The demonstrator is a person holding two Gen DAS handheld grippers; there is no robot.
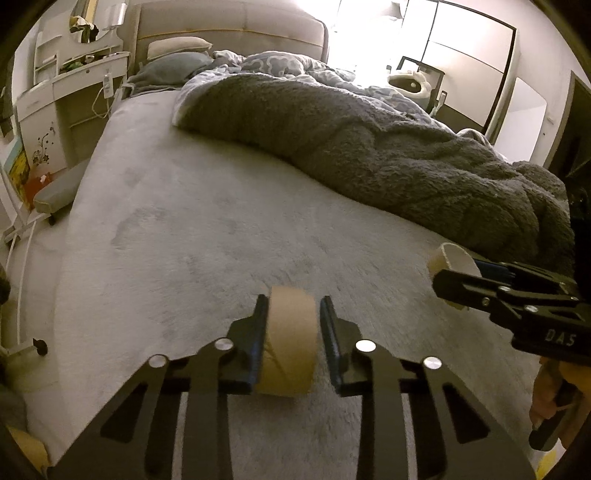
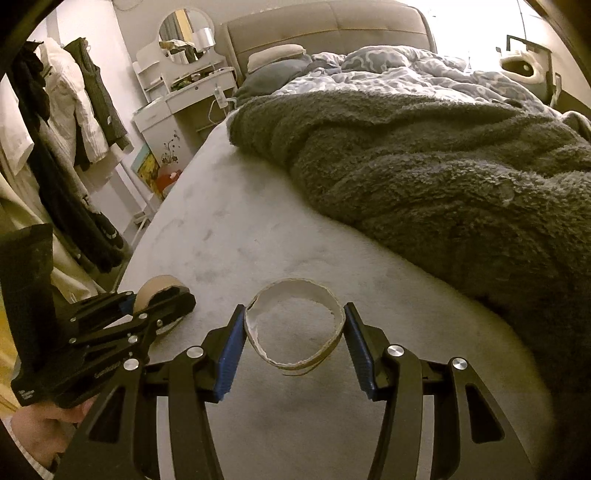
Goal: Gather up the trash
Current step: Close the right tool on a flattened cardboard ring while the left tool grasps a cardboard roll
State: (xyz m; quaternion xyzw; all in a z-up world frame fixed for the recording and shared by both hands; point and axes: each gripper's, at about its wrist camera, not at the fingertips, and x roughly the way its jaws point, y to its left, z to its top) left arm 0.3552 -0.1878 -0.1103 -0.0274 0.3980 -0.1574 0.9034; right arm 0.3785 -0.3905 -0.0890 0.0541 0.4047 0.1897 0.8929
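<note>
On the near part of the pale grey plush bed (image 1: 166, 240), the left gripper (image 1: 291, 332) has a brown cardboard tape-roll core (image 1: 290, 343) standing on edge between its jaws. The left pad lies against the core's side, while a thin dark gap seems to remain at the right pad, though blur makes this hard to judge; the jaws are drawn nearly together, pinching the core. From the right wrist view the same brown core (image 2: 157, 291) sits at the near left edge of the bed, gripped by the left gripper (image 2: 162, 302), with a person's hand (image 2: 40, 424) below it. The right gripper (image 2: 295, 332) holds a thin, torn white-lined cardboard ring (image 2: 295, 325), its blue-padded jaws partly spread and pressing on the ring's left and right sides; the ring is open toward the camera and the bed cover shows through it. In the left wrist view this ring (image 1: 452, 264) appears at the right, near the edge of a rumpled dark grey fleece blanket (image 1: 388, 147) that covers the right and far side of the bed. At the far left stands a white dressing table (image 2: 173, 103) with a round mirror (image 2: 186, 33), and clothes (image 2: 66, 110) hang at the left.
</note>
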